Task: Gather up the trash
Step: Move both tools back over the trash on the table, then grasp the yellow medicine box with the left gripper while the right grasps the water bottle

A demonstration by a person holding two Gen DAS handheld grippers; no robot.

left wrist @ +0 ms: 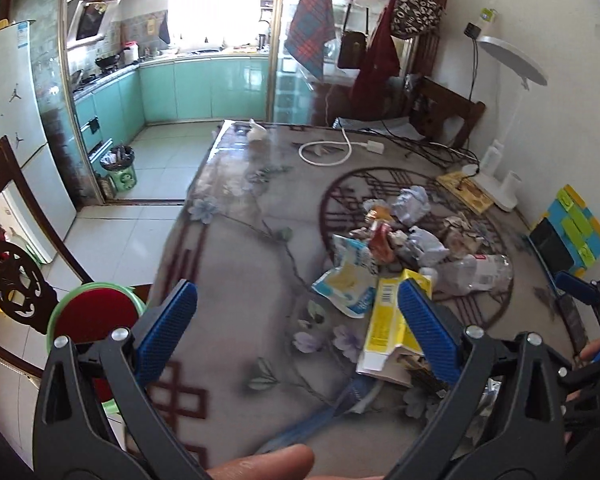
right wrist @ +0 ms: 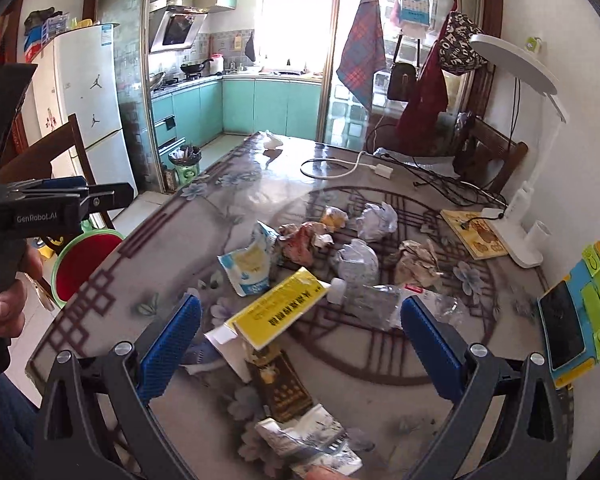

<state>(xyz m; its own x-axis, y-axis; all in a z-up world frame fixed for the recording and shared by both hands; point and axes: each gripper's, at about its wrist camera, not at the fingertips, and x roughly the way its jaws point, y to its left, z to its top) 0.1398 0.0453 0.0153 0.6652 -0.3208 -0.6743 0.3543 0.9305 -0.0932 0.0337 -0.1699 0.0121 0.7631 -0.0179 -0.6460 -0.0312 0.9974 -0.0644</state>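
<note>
two grippers hang over the table, both with blue pads spread wide and nothing between them. the left gripper (left wrist: 296,312) is above the near edge, the right gripper (right wrist: 300,326) just beside it over the litter. under the right one lies a yellow carton (right wrist: 276,312), its end overlapping a dark wrapper (right wrist: 282,384), with a crushed clear bottle (right wrist: 380,300) touching the carton's far corner. beyond these sit a blue-and-white pouch (right wrist: 248,264) and several crumpled paper balls (right wrist: 374,216) on the patterned table (right wrist: 112,280). a white desk lamp (right wrist: 524,216) stands at the far right edge, and a green stool (left wrist: 96,312) is beside the table's left edge.
</note>
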